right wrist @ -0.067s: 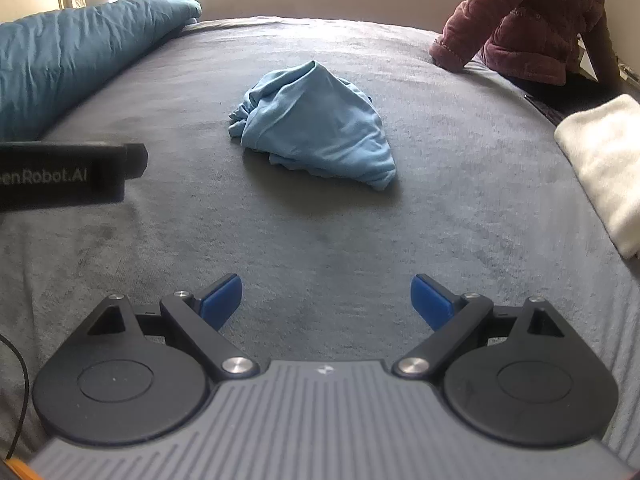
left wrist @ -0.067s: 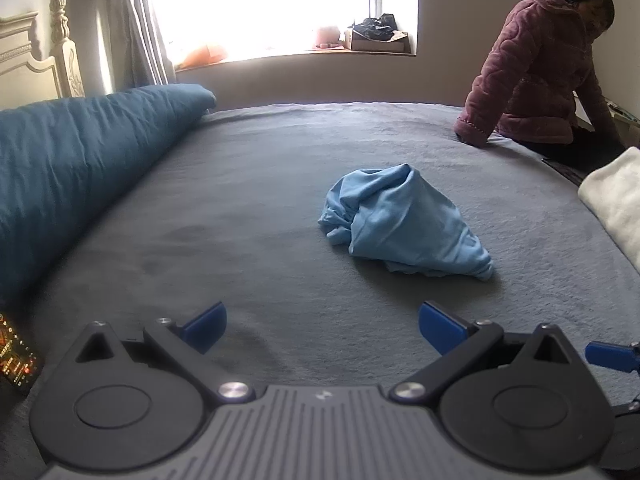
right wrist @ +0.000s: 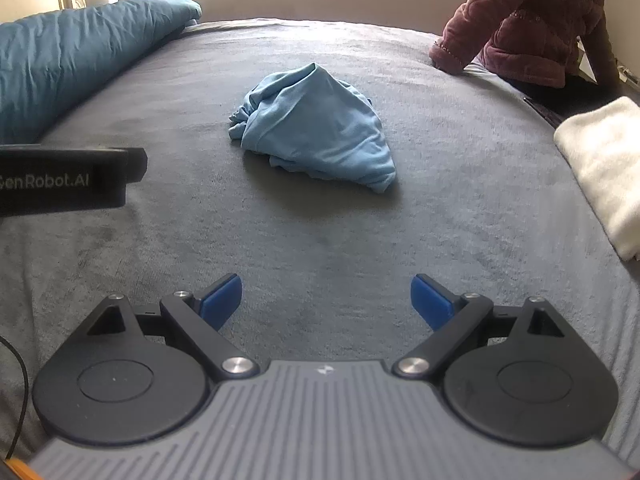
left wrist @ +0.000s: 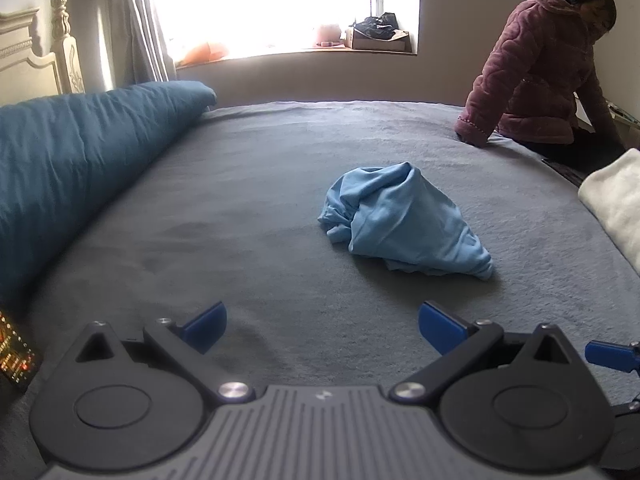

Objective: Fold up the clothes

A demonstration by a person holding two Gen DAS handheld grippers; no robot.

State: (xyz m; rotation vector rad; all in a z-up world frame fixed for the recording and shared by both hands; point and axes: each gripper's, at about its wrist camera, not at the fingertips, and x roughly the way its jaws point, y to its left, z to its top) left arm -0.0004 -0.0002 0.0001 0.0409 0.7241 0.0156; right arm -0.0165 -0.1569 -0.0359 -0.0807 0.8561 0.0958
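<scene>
A crumpled light blue garment (left wrist: 404,222) (right wrist: 320,128) lies in a heap in the middle of the grey bed cover (left wrist: 240,208) (right wrist: 460,168). My left gripper (left wrist: 322,326) hovers over the cover well short of the heap, open, its blue pads wide apart with nothing between them. My right gripper (right wrist: 326,300) is likewise open and empty, near the front of the bed and short of the garment. The body of the left gripper (right wrist: 60,178) shows at the left edge of the right wrist view, and one blue fingertip of the right gripper (left wrist: 612,356) at the right edge of the left wrist view.
A long teal duvet roll (left wrist: 80,152) (right wrist: 72,52) lines the left side of the bed. A folded cream blanket (left wrist: 616,200) (right wrist: 604,168) lies at the right edge. A person in a maroon quilted jacket (left wrist: 544,80) (right wrist: 528,24) leans on the far right corner. A window sill is behind.
</scene>
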